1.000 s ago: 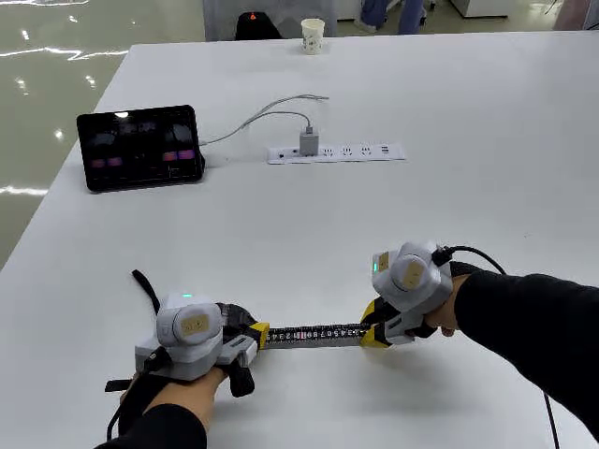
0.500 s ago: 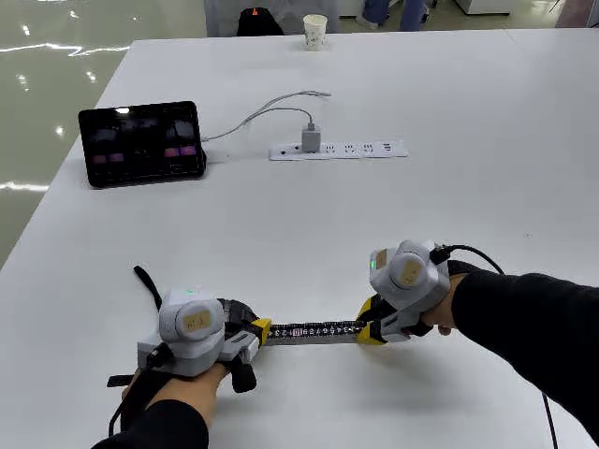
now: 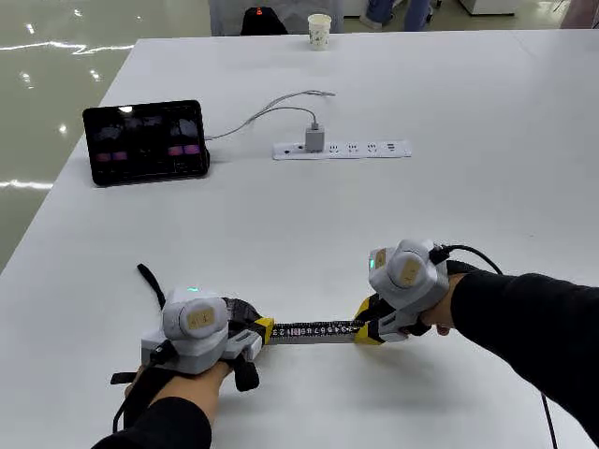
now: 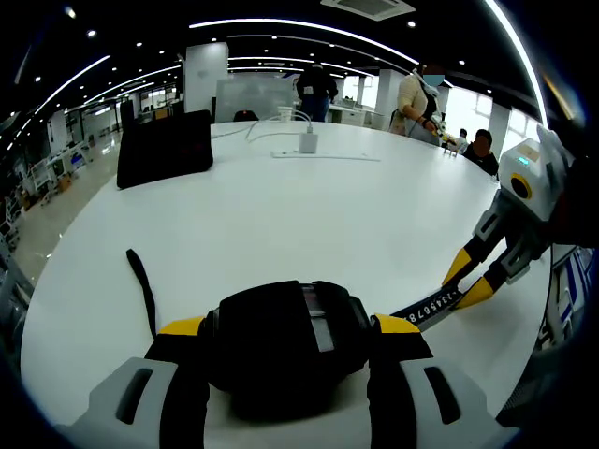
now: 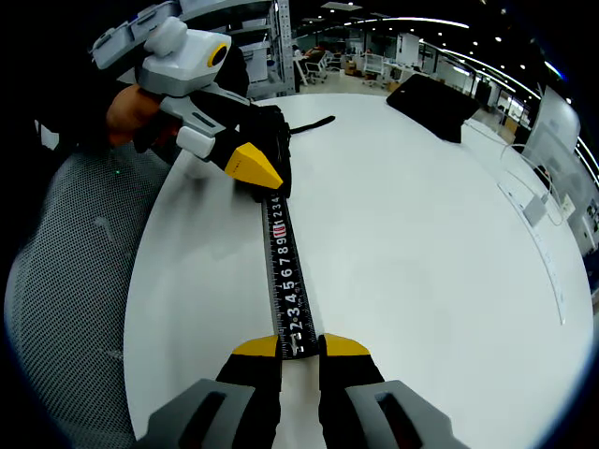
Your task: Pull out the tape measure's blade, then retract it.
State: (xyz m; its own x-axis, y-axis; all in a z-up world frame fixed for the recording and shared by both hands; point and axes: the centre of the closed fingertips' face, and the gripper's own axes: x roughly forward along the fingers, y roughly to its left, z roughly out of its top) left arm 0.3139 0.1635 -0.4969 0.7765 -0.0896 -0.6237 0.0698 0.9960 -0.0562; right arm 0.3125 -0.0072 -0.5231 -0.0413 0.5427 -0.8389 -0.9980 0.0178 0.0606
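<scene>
The black tape measure case (image 4: pixel 281 351) sits largely hidden behind the left gripper (image 3: pixel 255 331) in the head view, clamped between its yellow-tipped jaws. The blade (image 5: pixel 284 271) runs flat along the white table (image 3: pixel 393 224) to the right gripper (image 5: pixel 299 347), whose jaws pinch its tip, the hook out of sight. A tablet (image 3: pixel 145 140), power strip (image 3: pixel 342 149) and paper cup (image 3: pixel 319 30) lie well beyond, in a bright open-plan hall.

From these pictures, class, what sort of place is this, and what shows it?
Likely an open-plan lab or office: big white table, long ceiling light strips, people standing beyond.
</scene>
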